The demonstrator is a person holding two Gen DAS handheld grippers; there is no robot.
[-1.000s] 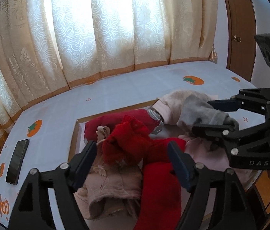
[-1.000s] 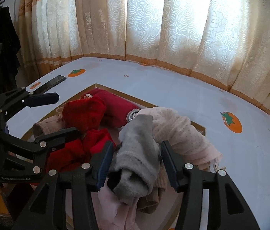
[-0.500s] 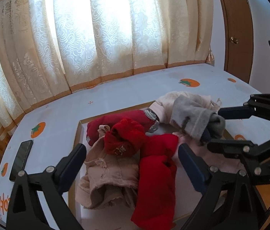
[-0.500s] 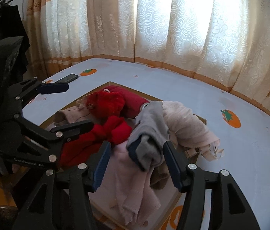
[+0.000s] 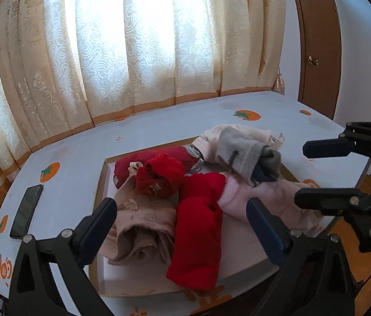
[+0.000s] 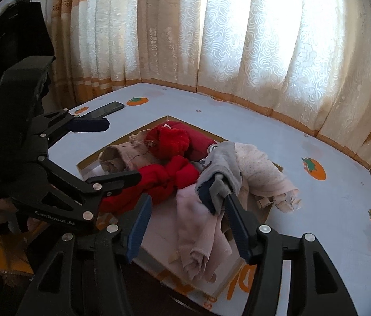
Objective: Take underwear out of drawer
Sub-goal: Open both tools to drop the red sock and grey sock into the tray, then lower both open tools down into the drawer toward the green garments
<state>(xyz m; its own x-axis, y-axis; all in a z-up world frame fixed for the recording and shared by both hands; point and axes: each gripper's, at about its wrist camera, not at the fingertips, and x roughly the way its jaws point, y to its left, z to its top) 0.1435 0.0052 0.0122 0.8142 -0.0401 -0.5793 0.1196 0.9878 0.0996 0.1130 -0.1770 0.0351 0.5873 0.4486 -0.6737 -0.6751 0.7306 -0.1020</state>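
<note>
Right tool (image 6: 183,213): its fingers stand wide apart and clamp nothing; a fold of the grey garment (image 6: 221,168) drapes over the tip of its right finger, caught there and not pinched.
Left tool (image 5: 181,217): spread wide and empty, hanging above the near end of the drawer (image 5: 98,184).
Underwear: the grey garment lies at the far right of the pile as the left tool sees it (image 5: 243,152), just ahead of the right tool's fingers; most of it rests on the other clothes inside the drawer.
Done: judging by how things lie, the drawer is reachable and the grey piece is hooked up a little.
Left: a firm pinch on the cloth, the lift clear of the rim, and a set-down outside (nothing of the pile lies fully out yet, as far as can be seen).
Other clothes: red garments (image 5: 198,226) straight ahead of the left tool, a beige one (image 5: 143,226) to their left, pale pink ones (image 6: 198,226) under the right tool.
Desk (image 5: 75,152): pale blue cover with orange fruit prints; the drawer sits on it, and a dark phone (image 5: 26,210) lies to the left tool's left.
Room: cream patterned curtains (image 5: 146,39) beyond both tools, bright with daylight; a brown wooden door (image 5: 314,39) at the far right.
</note>
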